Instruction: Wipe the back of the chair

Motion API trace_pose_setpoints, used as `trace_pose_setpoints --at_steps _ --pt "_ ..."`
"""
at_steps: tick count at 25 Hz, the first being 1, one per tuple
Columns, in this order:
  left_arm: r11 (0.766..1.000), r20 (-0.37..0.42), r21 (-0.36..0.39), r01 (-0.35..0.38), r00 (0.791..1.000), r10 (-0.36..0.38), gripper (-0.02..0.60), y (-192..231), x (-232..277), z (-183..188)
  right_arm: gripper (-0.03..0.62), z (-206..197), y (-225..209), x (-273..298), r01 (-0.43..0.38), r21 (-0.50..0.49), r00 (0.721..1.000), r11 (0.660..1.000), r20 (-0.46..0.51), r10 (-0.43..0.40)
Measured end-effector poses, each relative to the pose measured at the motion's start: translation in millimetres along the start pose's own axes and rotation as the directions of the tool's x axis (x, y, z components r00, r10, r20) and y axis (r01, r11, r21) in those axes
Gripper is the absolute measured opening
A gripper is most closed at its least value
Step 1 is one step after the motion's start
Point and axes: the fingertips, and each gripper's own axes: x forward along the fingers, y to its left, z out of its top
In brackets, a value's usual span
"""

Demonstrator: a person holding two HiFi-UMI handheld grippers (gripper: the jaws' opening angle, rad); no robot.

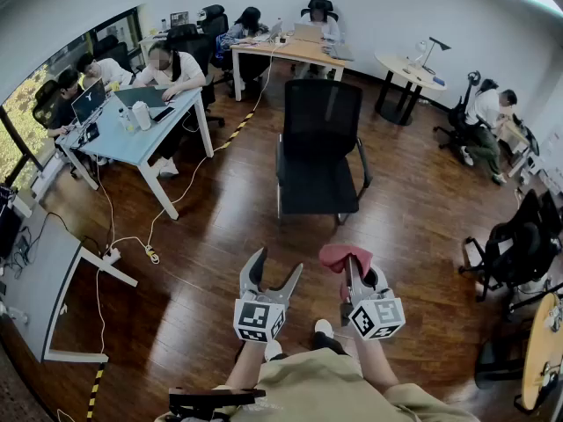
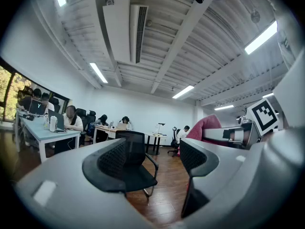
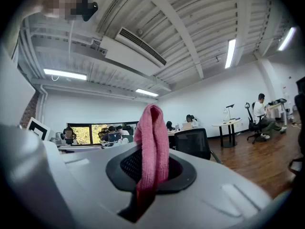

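The right gripper (image 1: 355,269) is clamped on a pink cloth (image 3: 152,142), the left gripper (image 1: 277,268) stands with jaws apart and nothing between them, and the black chair (image 1: 318,161) waits well ahead on the wood floor (image 1: 220,236), untouched. Since the cloth is pinched only as a narrow fold (most of it standing above the jaws), dragging it over the mesh chair back (image 1: 322,117) may pull it loose or let bare jaw tips scrape the mesh. Pushing hard while the free gripper braces nothing could also shove the chair away.
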Motion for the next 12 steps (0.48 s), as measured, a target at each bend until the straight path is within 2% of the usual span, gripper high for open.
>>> trace_pose_setpoints --at_steps 6,9,12 --pt "1.000 -0.027 0.020 -0.015 1.000 0.015 0.336 1 42 -14 0.011 -14 -50 20 0.026 0.056 1.000 0.998 -0.002 -0.026" --pt "0.999 -0.044 0.033 -0.031 0.998 0.032 0.356 6 77 -19 0.011 -12 -96 45 0.044 0.106 0.999 0.993 0.015 -0.046" --pt "0.998 -0.056 0.051 -0.038 0.998 0.041 0.357 6 123 -20 0.011 5 -146 70 0.056 0.097 0.996 0.994 0.057 -0.062"
